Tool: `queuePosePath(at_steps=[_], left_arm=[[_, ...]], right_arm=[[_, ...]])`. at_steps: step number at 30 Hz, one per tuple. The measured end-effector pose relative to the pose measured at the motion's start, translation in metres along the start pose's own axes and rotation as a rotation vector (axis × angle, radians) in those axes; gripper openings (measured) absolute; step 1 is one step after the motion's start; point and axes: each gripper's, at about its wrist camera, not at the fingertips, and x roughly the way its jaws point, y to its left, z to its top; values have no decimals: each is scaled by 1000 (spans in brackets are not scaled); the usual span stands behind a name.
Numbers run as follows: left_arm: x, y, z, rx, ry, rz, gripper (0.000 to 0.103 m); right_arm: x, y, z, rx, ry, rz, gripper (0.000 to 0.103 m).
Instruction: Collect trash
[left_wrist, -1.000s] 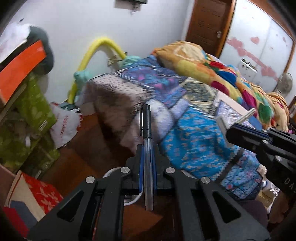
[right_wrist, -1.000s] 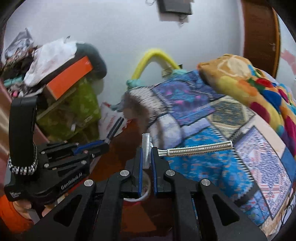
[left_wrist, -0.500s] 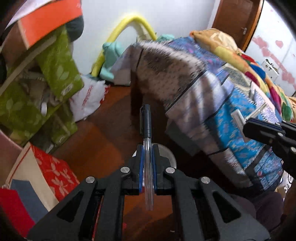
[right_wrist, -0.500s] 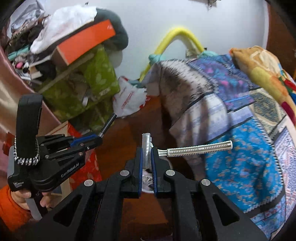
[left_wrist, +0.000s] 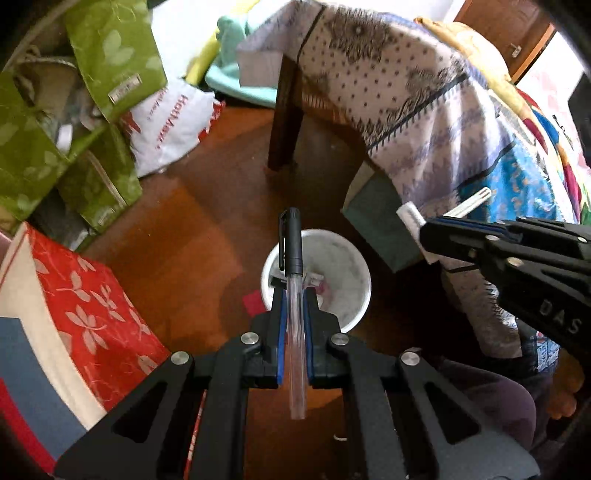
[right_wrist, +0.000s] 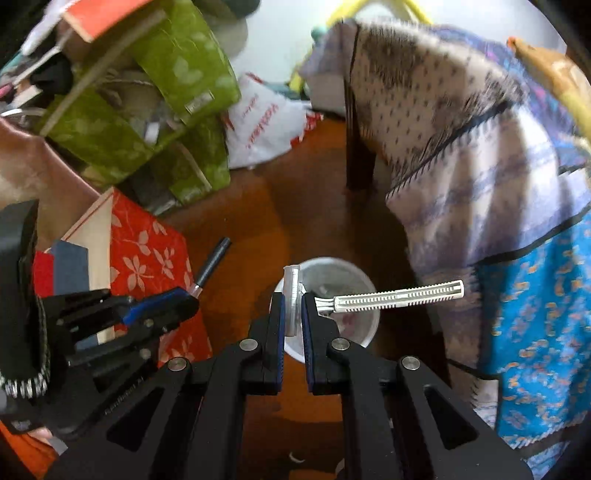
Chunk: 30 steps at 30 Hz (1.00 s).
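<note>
The left tongs (left_wrist: 294, 306) clench a clear-barrelled pen (left_wrist: 293, 295), its black cap pointing forward over a round white plastic bin (left_wrist: 351, 273) on the glossy wooden floor (left_wrist: 192, 236). The right tongs (right_wrist: 292, 306) clench a ribbed white disposable razor (right_wrist: 397, 296), handle jutting rightward above the bin.

The left hand-held gripper (left_wrist: 293, 314) is black, angular, with blue pads and round silver screws; white letters mark its side at nine o'clock in the right view. The right hand-held gripper (right_wrist: 292, 314) matches it. An orange sleeve (right_wrist: 22, 448) shows at seven o'clock.
</note>
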Motion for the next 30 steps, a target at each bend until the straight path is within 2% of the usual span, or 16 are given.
queuePosePath(at_steps=[7, 10, 12, 14, 17, 18, 24, 30], left_arm=[[33, -11, 12, -6, 51, -35, 7], [39, -15, 19, -11, 57, -53, 7], [42, -18, 24, -18, 63, -67, 7], [45, -19, 28, -34, 63, -93, 7], [44, -23, 33, -22, 56, -54, 19], [42, -25, 34, -13, 52, -33, 24], [20, -25, 34, -13, 21, -15, 25], [-35, -24, 23, -36, -55, -65, 25]], right_arm=[[27, -19, 7, 45, 107, 65, 8], [25, -26, 7, 58, 110, 78, 12], [20, -30, 7, 61, 87, 55, 20], [16, -32, 8, 59, 70, 33, 22], [11, -36, 7, 60, 60, 26, 22], [8, -37, 6, 64, 55, 22, 22], [-17, -38, -6, 76, 8, 2, 22], [-71, -24, -30, 64, -95, -33, 22]])
